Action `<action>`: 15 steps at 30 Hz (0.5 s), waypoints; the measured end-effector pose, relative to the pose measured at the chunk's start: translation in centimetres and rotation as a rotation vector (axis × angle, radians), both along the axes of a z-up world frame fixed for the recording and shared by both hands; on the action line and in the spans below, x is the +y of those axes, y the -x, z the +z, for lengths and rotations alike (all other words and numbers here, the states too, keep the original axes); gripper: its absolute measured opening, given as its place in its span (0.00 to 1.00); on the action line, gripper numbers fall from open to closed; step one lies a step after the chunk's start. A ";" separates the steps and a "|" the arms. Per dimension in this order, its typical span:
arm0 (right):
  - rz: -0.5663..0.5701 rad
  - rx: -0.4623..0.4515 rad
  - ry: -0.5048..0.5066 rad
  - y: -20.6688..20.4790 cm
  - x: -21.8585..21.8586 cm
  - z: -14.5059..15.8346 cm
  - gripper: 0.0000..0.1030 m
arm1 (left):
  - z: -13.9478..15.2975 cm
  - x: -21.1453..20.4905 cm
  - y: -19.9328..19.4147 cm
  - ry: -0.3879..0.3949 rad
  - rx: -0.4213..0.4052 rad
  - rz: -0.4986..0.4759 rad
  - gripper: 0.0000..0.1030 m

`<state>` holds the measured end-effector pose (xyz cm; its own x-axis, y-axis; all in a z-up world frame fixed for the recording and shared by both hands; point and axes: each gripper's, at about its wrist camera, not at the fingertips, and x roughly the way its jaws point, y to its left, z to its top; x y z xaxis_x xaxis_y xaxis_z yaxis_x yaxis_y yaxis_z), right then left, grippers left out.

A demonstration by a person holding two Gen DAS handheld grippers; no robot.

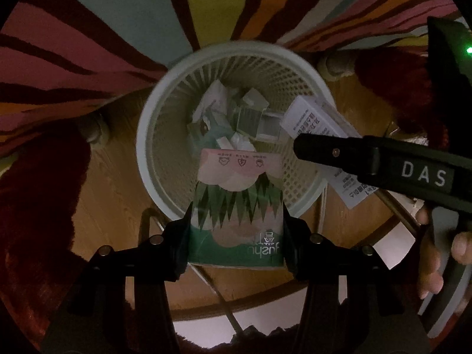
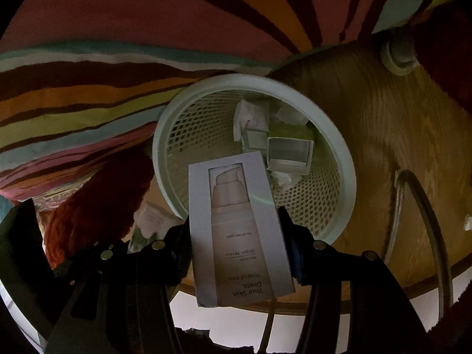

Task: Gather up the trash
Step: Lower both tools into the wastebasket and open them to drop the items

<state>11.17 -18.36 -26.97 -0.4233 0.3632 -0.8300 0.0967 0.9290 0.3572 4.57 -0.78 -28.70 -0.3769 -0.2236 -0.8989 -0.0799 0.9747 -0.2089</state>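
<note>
A white mesh waste basket (image 1: 147, 147) (image 2: 345, 159) stands on a round wooden surface below both grippers, with several small boxes and crumpled papers (image 1: 233, 118) (image 2: 289, 153) inside. My left gripper (image 1: 237, 230) is shut on a green and pink carton with a tree pattern (image 1: 239, 200), held over the basket's near rim. My right gripper (image 2: 236, 236) is shut on a white cosmetic box showing a pump bottle (image 2: 236, 221), also above the near rim. In the left wrist view the right gripper (image 1: 312, 144) reaches in from the right with that white box (image 1: 312, 118) over the basket's right edge.
A striped multicoloured rug (image 1: 118, 23) (image 2: 118, 59) lies beyond the basket. Red fluffy fabric (image 1: 38, 206) (image 2: 97, 206) sits at the left. A cable (image 2: 424, 221) loops across the wooden surface (image 2: 383, 147) on the right. A person's hand (image 1: 433, 268) grips the right tool.
</note>
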 end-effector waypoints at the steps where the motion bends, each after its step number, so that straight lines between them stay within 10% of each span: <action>1: -0.002 0.006 0.000 0.1 0.1 -0.2 0.48 | -0.3 -0.1 0.0 0.001 0.010 0.001 0.49; 15: -0.033 0.083 0.025 0.1 0.0 -3.2 0.48 | -3.4 -0.5 0.2 0.006 0.110 0.036 0.49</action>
